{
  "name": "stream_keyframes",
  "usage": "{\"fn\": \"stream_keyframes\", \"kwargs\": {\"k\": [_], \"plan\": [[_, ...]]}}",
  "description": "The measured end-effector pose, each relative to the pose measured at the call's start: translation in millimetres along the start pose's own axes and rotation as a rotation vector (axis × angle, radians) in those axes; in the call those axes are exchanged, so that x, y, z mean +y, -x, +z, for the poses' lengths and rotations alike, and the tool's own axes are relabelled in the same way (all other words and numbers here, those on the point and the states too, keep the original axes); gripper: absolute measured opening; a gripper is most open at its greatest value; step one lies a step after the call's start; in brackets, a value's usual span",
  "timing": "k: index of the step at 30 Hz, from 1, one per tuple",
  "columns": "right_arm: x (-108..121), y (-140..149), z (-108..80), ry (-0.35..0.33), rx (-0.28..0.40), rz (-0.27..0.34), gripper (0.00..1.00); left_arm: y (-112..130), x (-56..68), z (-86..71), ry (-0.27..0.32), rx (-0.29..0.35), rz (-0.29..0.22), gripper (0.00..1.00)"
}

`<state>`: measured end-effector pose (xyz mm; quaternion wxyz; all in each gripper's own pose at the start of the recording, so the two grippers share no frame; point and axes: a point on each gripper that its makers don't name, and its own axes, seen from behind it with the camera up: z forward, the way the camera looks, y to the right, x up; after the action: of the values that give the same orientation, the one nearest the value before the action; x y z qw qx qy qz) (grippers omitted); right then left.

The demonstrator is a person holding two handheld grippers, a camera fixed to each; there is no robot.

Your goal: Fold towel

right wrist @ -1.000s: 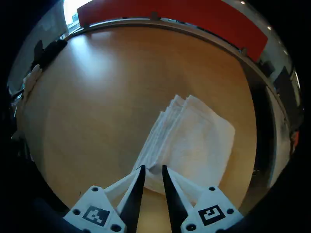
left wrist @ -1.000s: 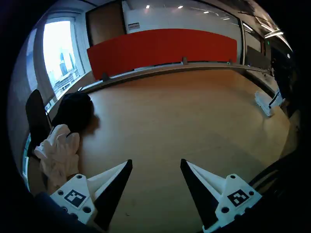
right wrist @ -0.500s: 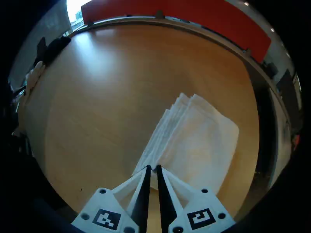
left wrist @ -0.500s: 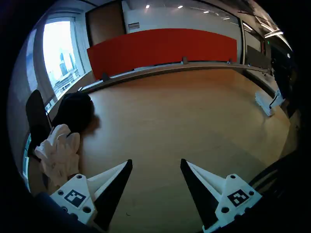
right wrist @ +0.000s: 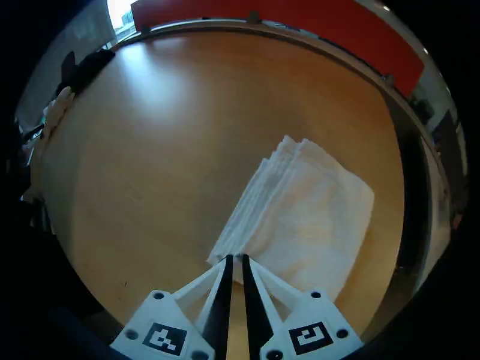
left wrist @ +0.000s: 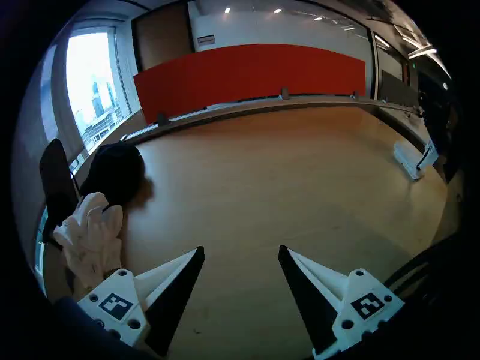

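The towel [right wrist: 306, 219] lies folded into a thick white stack on the wooden table [right wrist: 150, 180], toward the right side of the right gripper view, with its layered edges fanned along the left. My right gripper [right wrist: 235, 259] is at the stack's near corner. Its fingers are drawn almost together with the cloth's edge nipped between the tips, so I read it as clenched on the towel.

In the left gripper view my left gripper [left wrist: 240, 251] hangs over bare wood with its fingers spread wide, holding nothing. At the table's far right edge in that view sits a small white shape [left wrist: 409, 161]. It may be the same towel, but it is too small for me to be sure.

On the table's left side a black bag [left wrist: 115, 171] rests just behind a pale crumpled bundle [left wrist: 90, 237]. A red panel [left wrist: 252, 75] runs along the table's far edge, and a bright window [left wrist: 90, 90] stands at the left.
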<state>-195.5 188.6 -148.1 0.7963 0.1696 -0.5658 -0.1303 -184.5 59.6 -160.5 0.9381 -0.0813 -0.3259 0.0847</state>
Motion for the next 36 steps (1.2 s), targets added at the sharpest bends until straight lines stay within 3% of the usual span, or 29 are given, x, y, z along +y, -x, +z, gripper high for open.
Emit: {"fn": "stream_keyframes", "kwargs": {"k": [8,10,12,16,19,30,36], "plan": [[2,1,-0.9,0.006,0.006,0.006,0.13,-2,1.4,1.4,0.000,0.000,0.005,0.91],[2,0,-2.0,0.008,0.014,0.009,0.18,-3,1.5,1.9,0.001,0.000,0.005,0.91],[3,-2,-3.3,0.011,0.022,0.012,0.33,-4,1.7,2.4,0.001,0.001,0.005,0.91],[5,-4,-5.1,0.021,0.035,0.017,0.75,-5,1.6,3.1,0.000,0.002,0.003,0.91],[10,-5,-6.4,0.039,0.041,0.019,0.89,-6,2.1,3.3,0.000,0.003,0.002,0.91],[15,-7,-11.3,0.054,0.056,0.042,0.97,-9,1.6,5.8,-0.003,0.007,-0.004,0.92],[18,-13,-13.9,0.072,0.088,0.090,1.00,-11,0.2,6.7,-0.009,0.010,-0.016,0.91]]}}
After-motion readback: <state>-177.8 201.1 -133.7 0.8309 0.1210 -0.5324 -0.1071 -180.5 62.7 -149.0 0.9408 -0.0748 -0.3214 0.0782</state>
